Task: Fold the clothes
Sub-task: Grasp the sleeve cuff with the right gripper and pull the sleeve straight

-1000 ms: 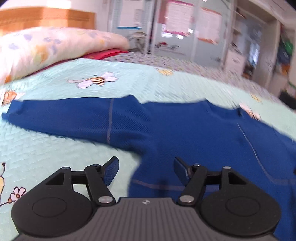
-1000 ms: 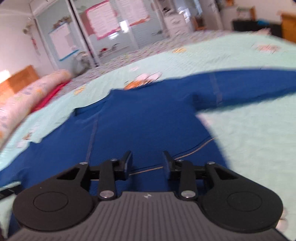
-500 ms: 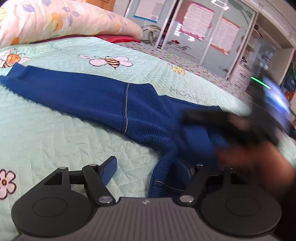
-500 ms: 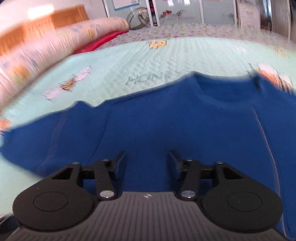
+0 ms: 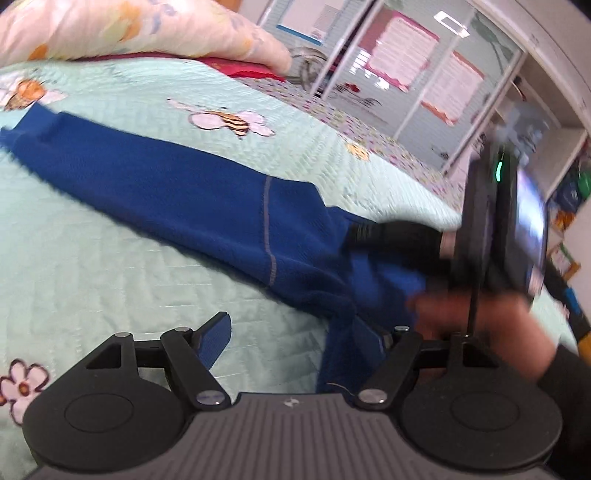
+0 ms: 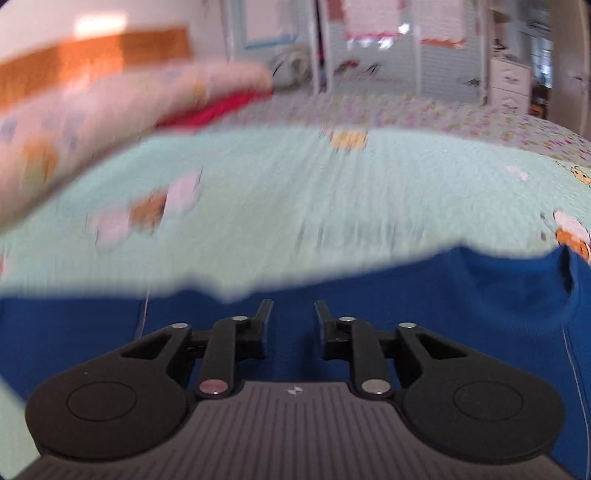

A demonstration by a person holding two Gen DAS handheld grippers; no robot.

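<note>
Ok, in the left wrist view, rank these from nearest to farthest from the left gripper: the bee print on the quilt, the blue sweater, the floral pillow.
From the left gripper:
1. Blue sweater: its hem lies right at the fingers, towards the right one.
2. Bee print: on the green quilt, beyond the sleeve.
3. Floral pillow: top left, at the head of the bed.

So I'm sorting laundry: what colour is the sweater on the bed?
Royal blue sweater, clearest in the left wrist view.

Left gripper (image 5: 295, 332) jaws wide and just opening, right gripper (image 6: 290, 314) jaws narrowed, just closing
</note>
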